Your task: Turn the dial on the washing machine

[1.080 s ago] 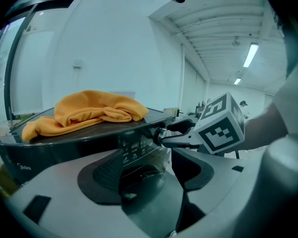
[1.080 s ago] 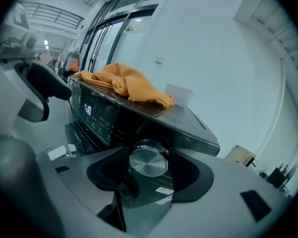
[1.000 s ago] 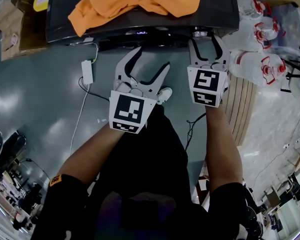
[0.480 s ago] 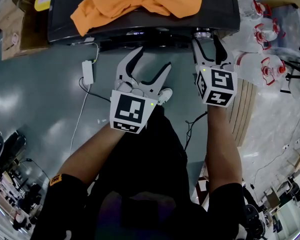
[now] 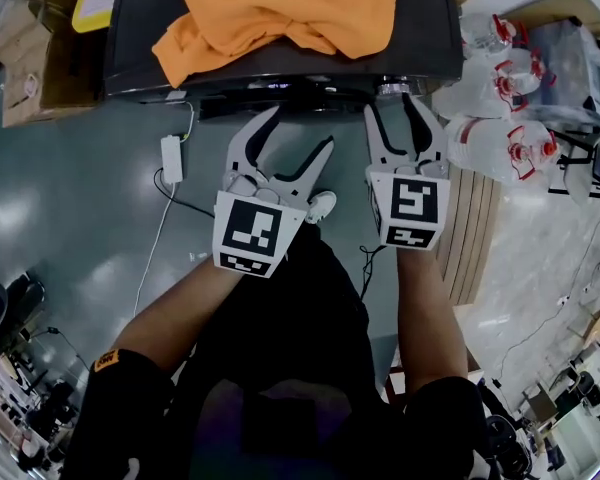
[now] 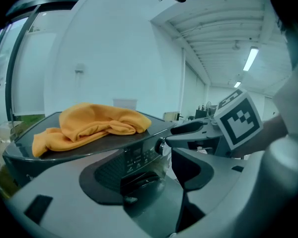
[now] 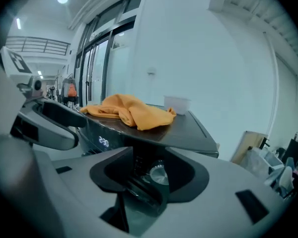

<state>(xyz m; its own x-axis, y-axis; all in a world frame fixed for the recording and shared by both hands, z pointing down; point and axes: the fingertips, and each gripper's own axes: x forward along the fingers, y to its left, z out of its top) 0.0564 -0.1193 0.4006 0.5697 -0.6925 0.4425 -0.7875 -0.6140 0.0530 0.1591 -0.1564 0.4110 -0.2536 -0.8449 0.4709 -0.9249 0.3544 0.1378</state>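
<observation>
The dark washing machine [image 5: 140, 53] fills the top of the head view, with an orange cloth [image 5: 280, 13] heaped on its lid. Its silver dial [image 5: 393, 89] sits at the right end of the front panel. My right gripper [image 5: 392, 108] is up at the dial. Its jaws have just been closing, and in the right gripper view the dial [image 7: 159, 175] shows between them with a gap on each side. The left gripper view shows the dial [image 6: 161, 145] right beside those jaw tips. My left gripper [image 5: 298, 133] hangs open before the panel's middle, holding nothing.
Large water bottles [image 5: 490, 133] crowd the floor right of the machine, beside wooden slats [image 5: 470, 228]. A white adapter [image 5: 170, 153] with its cable lies on the floor at left, near a cardboard box [image 5: 25, 63]. A white tub [image 7: 178, 104] stands on the lid.
The right gripper's marker cube, tilted half a second ago, now sits square, and its jaws stand narrower. The left gripper has kept its place.
</observation>
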